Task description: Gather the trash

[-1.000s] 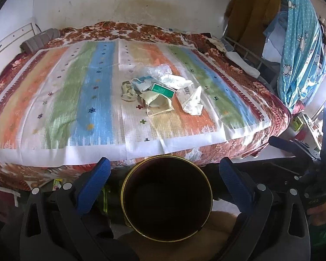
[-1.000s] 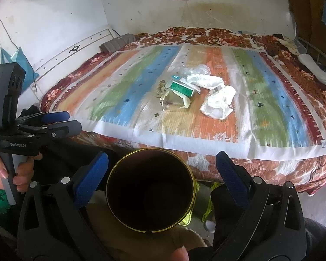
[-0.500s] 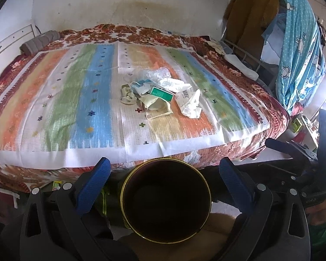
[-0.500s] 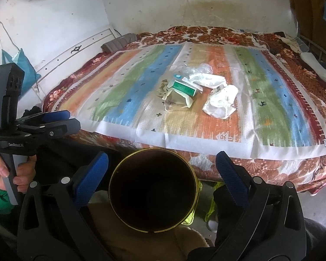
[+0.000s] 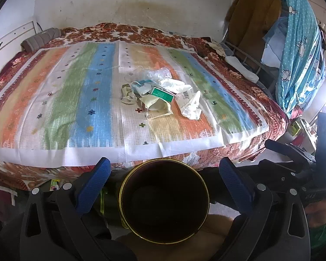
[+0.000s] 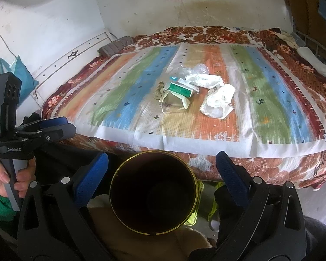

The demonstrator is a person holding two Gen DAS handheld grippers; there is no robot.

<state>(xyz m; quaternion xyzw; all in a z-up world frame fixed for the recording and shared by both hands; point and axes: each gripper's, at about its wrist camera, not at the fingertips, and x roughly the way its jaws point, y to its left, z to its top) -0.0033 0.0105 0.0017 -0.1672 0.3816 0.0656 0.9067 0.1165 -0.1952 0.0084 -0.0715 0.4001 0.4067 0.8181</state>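
Observation:
A pile of trash (image 5: 160, 94) lies in the middle of the striped bedspread (image 5: 76, 100): a green box (image 5: 162, 93), crumpled white bags (image 5: 190, 104), a beige bag and clear plastic. It also shows in the right wrist view (image 6: 193, 93). A dark bin with a gold rim (image 5: 164, 200) stands on the floor below the bed's near edge, also seen in the right wrist view (image 6: 153, 192). My left gripper (image 5: 165, 174) is open and empty above the bin. My right gripper (image 6: 162, 171) is open and empty above the bin too.
The bed fills the room ahead, with a white wall behind. Clothes and a blue cloth (image 5: 300, 43) hang on a rack at the right. A grey roll (image 5: 41, 41) lies at the bed's far left. Each gripper shows at the edge of the other's view.
Both views have tilted up slightly and the bed has drifted lower in frame. The trash and bin have not moved. Both grippers stay open.

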